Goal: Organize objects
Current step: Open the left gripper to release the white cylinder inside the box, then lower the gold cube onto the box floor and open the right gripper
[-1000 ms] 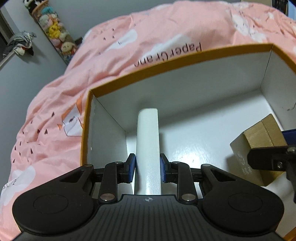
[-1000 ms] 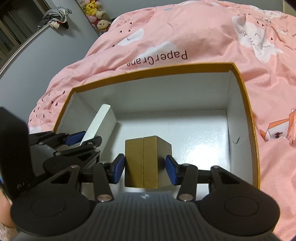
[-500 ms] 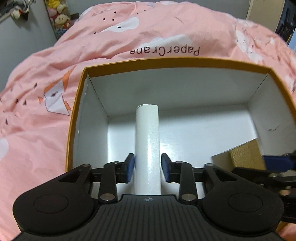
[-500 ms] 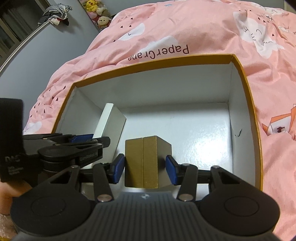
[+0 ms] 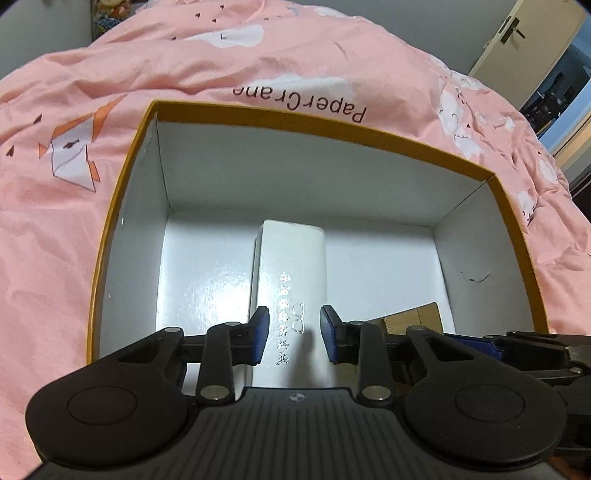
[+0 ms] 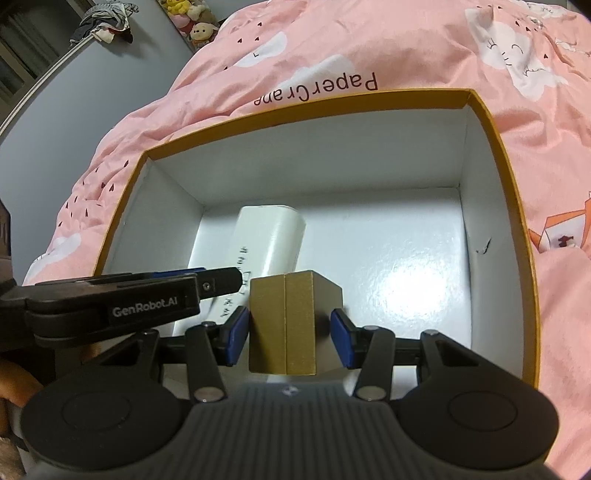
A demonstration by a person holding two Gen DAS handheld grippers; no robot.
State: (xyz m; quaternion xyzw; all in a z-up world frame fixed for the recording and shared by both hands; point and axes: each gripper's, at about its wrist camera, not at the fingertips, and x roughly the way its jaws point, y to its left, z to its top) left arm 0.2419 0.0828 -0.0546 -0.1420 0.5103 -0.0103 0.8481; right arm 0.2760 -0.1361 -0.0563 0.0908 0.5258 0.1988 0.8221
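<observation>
A large box with an orange rim [image 5: 122, 206] and a white inside lies open on the pink bed. On its floor lies a long white box [image 5: 291, 266], its printed broad face up, also seen in the right wrist view [image 6: 269, 240]. My left gripper [image 5: 293, 332] hovers just over its near end. The jaws are closing, and the pads overlap the box's edges without pinching it. My right gripper [image 6: 290, 339] is shut on a small gold box [image 6: 284, 321] inside the large box [image 6: 517, 184], right of the white one. A corner of the gold box [image 5: 413, 317] shows in the left wrist view.
The pink quilt [image 5: 258, 55] with "PaperCrane" print surrounds the large box. Bare white floor [image 6: 406, 277] spreads right of the gold box. Plush toys [image 6: 192, 22] sit in the far corner, and a door [image 5: 517, 37] stands at the far right.
The white box stood on its narrow edge between the left pads; now it lies flat, printed face up. The left gripper rolled and swung. The right gripper and gold box stayed still.
</observation>
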